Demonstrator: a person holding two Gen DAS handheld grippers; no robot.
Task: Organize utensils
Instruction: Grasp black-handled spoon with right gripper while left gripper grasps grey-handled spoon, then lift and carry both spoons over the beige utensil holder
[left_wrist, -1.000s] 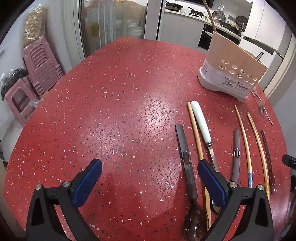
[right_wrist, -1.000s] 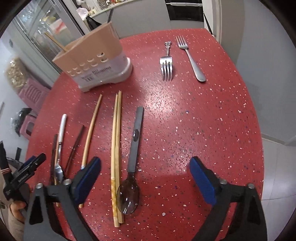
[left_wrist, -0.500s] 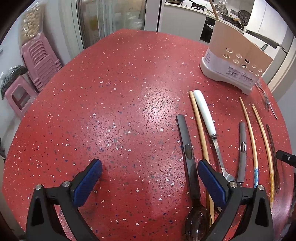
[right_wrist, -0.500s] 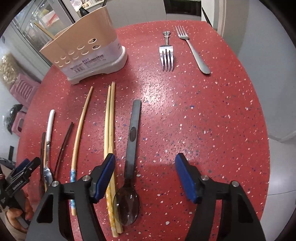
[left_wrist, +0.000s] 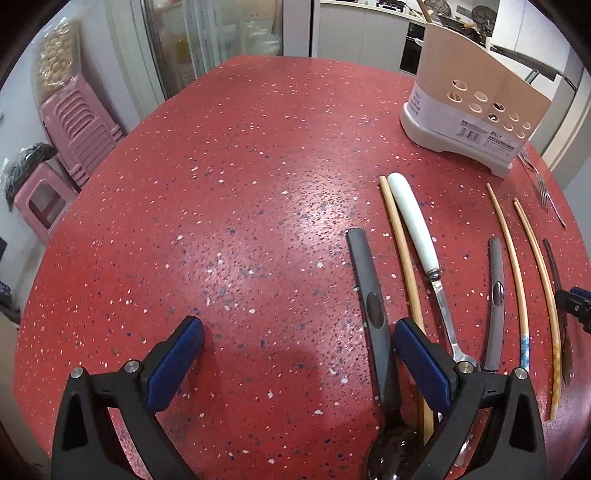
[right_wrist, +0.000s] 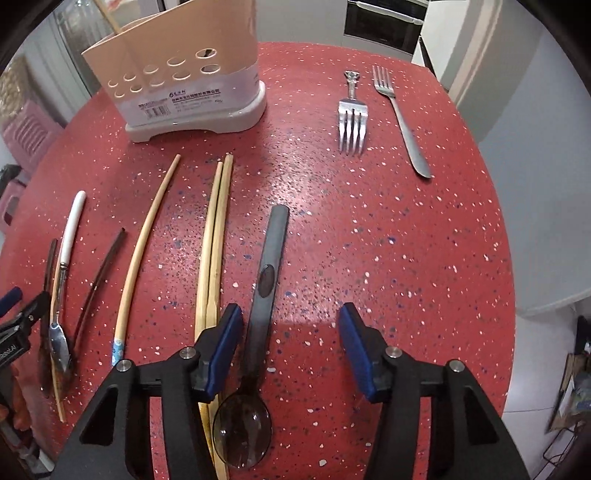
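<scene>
A dark grey spoon (right_wrist: 267, 266) lies on the red speckled table (right_wrist: 406, 258). Its handle runs between the fingers of my right gripper (right_wrist: 290, 347), close to the left pad and apart from the right one. The jaws are closing and no pad presses on it. My left gripper (left_wrist: 299, 343) hangs open low over the table, with a second dark spoon (left_wrist: 373, 314) just inside its right finger (left_wrist: 421, 354). A beige utensil holder (right_wrist: 184, 85) stands at the back with one chopstick in it.
Between the spoons lie a white-handled spoon (left_wrist: 413, 221), a pair of bamboo chopsticks (right_wrist: 216, 240), a single chopstick (right_wrist: 147, 243) and a dark chopstick (right_wrist: 99, 280). Two forks (right_wrist: 352, 122) rest at the far right. Pink stools (left_wrist: 77, 125) stand beyond the table's left edge.
The right gripper's jaws have narrowed and it has sunk over the dark spoon, whose handle now lies between them. The left gripper has dropped lower and stayed open.
</scene>
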